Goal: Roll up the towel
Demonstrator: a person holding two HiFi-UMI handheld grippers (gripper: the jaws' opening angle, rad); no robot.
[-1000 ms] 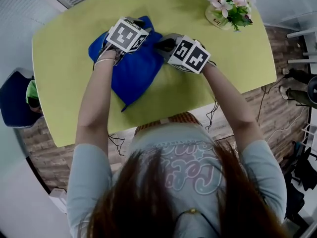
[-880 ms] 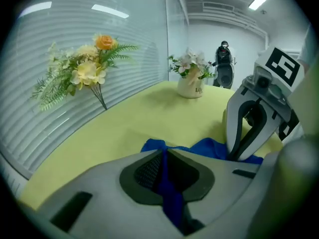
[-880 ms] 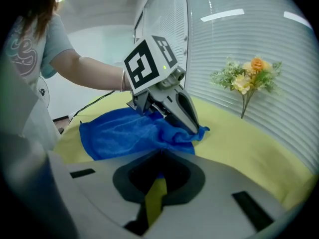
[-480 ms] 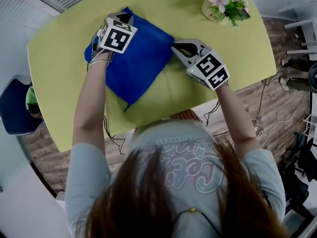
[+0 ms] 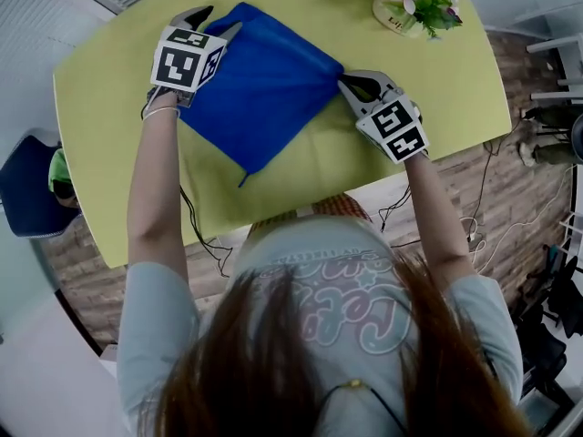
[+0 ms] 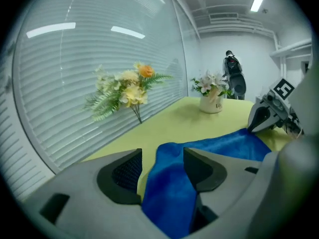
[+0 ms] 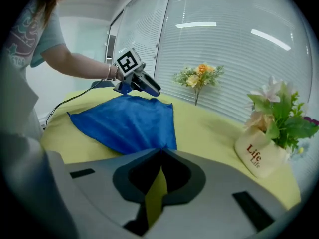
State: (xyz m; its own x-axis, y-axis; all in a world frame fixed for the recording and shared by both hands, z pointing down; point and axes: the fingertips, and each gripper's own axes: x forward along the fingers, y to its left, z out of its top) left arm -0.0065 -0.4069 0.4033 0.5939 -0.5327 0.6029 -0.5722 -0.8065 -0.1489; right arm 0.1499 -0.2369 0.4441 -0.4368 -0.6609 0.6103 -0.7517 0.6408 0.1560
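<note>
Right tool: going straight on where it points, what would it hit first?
Probably the blue towel spread just ahead on the yellow table; the right tool pinches its corner.

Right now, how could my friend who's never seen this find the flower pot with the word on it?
Find the big yellow-green table, then look past the blue towel to its far right corner. A cream pot stands there. It holds pink and white flowers and says Life, unlike the yellow and orange bunch by the blinds.

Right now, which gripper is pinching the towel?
The right gripper, shut on the towel. The left gripper has just been opening, towel between its jaws.
</note>
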